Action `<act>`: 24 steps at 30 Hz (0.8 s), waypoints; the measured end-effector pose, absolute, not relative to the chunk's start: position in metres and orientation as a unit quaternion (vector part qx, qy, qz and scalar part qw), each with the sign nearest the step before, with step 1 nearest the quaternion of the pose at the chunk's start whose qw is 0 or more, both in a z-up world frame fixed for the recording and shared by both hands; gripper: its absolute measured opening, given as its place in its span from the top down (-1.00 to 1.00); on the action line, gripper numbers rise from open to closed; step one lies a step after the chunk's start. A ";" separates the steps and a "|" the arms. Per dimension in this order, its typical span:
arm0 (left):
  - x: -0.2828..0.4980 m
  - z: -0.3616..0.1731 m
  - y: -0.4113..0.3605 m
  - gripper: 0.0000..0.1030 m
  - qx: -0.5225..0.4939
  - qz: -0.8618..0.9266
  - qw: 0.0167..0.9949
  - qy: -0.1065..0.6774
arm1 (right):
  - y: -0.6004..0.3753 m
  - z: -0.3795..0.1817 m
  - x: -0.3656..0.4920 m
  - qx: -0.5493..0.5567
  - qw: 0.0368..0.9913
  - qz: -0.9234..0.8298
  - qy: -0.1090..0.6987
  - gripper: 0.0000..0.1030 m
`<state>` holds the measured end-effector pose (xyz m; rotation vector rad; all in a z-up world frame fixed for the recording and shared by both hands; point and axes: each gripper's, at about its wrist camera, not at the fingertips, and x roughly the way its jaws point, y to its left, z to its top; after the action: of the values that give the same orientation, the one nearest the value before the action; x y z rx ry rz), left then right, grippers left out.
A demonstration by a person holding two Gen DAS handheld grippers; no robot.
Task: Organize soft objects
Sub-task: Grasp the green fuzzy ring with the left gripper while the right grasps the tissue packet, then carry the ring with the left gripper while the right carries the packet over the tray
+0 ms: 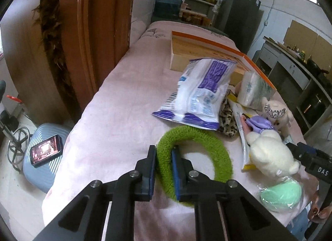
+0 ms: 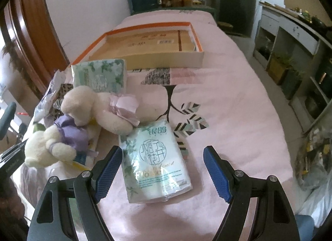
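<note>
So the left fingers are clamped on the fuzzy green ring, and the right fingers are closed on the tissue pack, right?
Not quite. The right wrist view shows the right gripper open, fingers apart either side of the pale green tissue pack. The left gripper does clamp the fuzzy green ring.

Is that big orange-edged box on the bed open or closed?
Open. The orange-edged box has no lid on; its bare cardboard floor shows from above, with nothing soft inside yet.

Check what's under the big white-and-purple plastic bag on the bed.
The white-and-purple plastic bag leans on the orange-rimmed cardboard box; its lower right edge overlaps a leopard-print fabric piece. Pink bedsheet lies around it. Anything else beneath is covered.
</note>
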<state>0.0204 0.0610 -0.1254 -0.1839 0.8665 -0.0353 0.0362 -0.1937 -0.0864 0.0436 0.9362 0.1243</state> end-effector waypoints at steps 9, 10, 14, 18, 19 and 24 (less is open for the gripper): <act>0.018 -0.123 0.059 0.75 -0.087 -0.019 0.905 0.415 | -0.194 -0.091 0.040 0.029 0.879 0.089 0.467 -0.07; 0.017 -0.122 0.059 0.75 -0.087 -0.020 0.906 0.414 | -0.193 -0.091 0.038 0.026 0.880 0.088 0.466 -0.03; 0.013 -0.118 0.057 0.75 -0.088 -0.025 0.908 0.409 | -0.194 -0.088 0.033 0.028 0.883 0.090 0.461 0.06; 0.009 -0.110 0.056 0.75 -0.088 -0.026 0.912 0.401 | -0.199 -0.082 0.026 0.032 0.885 0.089 0.455 0.07; 0.007 -0.107 0.056 0.75 -0.087 -0.027 0.914 0.396 | -0.201 -0.078 0.023 0.034 0.887 0.089 0.453 0.07; 0.002 -0.086 0.056 0.75 -0.087 -0.033 0.923 0.374 | -0.210 -0.062 0.014 0.037 0.895 0.084 0.436 0.07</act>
<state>0.0023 0.0562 -0.0857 -0.1793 0.7671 -0.0686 0.0142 -0.2097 -0.0619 0.0766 0.9029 0.1734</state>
